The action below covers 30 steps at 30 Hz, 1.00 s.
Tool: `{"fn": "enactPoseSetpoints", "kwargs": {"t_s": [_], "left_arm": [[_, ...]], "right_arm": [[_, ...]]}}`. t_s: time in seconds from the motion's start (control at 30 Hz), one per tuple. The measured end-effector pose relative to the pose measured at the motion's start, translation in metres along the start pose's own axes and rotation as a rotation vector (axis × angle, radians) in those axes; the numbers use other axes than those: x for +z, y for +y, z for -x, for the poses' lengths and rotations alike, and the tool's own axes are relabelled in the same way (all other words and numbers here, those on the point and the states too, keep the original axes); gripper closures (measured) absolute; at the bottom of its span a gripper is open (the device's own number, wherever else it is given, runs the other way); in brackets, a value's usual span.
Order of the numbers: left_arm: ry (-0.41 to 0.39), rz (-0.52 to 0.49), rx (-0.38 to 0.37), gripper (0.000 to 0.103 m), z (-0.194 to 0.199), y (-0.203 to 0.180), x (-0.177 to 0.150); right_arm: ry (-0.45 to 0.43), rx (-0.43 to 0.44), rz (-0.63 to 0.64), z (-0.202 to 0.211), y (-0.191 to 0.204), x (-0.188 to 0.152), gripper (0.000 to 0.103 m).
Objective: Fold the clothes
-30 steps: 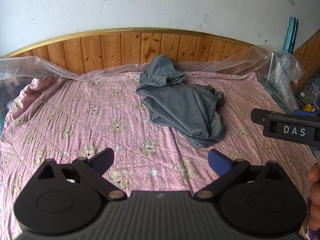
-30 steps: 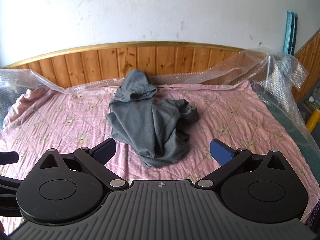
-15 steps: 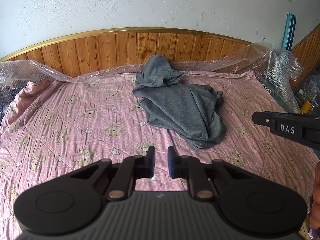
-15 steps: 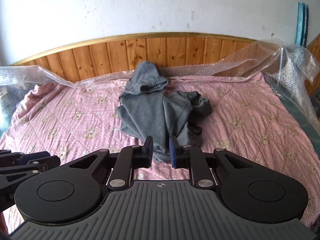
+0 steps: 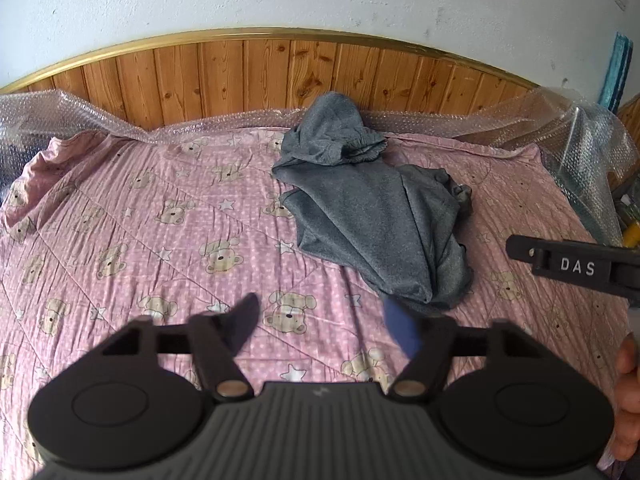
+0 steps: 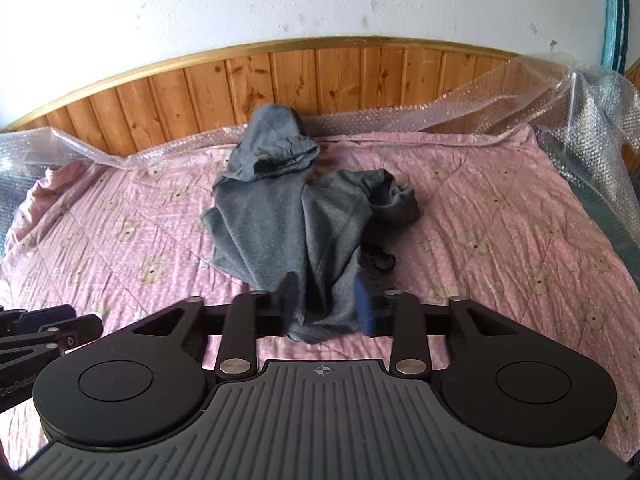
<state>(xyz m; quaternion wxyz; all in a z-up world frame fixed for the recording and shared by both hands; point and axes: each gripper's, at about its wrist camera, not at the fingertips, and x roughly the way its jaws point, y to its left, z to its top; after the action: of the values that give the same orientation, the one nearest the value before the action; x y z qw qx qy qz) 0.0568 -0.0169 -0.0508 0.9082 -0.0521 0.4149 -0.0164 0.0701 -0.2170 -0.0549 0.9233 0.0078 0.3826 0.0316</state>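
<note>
Left wrist view: the left gripper (image 5: 326,326) has its jaws spread apart over the pink bear-print quilt (image 5: 140,240), and the crumpled grey hoodie (image 5: 376,216) lies ahead and to the right. Right wrist view: the right gripper (image 6: 328,300) has its jaws parted, with the hoodie's near hem lying between them on the quilt.

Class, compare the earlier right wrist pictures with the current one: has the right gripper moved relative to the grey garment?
Yes. The right gripper has moved forward toward the headboard; the grey garment now looks larger and its near edge lies between the open jaws.
</note>
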Motion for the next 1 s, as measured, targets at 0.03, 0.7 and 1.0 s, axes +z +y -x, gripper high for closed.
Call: {"fn": "enactPoseSetpoints", "kwargs": {"t_s": [0.03, 0.7, 1.0], "left_arm": [[-0.003, 0.023, -0.003, 0.01, -0.005, 0.001, 0.002], [0.048, 0.183, 0.243, 0.009, -0.099, 0.029, 0.06], [0.189, 0.256, 0.053, 0.006, -0.152, 0.014, 0.036]], "right_arm": [[0.0, -0.008, -0.001, -0.009, -0.004, 0.002, 0.012], [0.011, 0.675, -0.223, -0.15, -0.062, 0.051, 0.099], [0.153, 0.322, -0.029, -0.127, -0.121, -0.011, 0.076]]}}
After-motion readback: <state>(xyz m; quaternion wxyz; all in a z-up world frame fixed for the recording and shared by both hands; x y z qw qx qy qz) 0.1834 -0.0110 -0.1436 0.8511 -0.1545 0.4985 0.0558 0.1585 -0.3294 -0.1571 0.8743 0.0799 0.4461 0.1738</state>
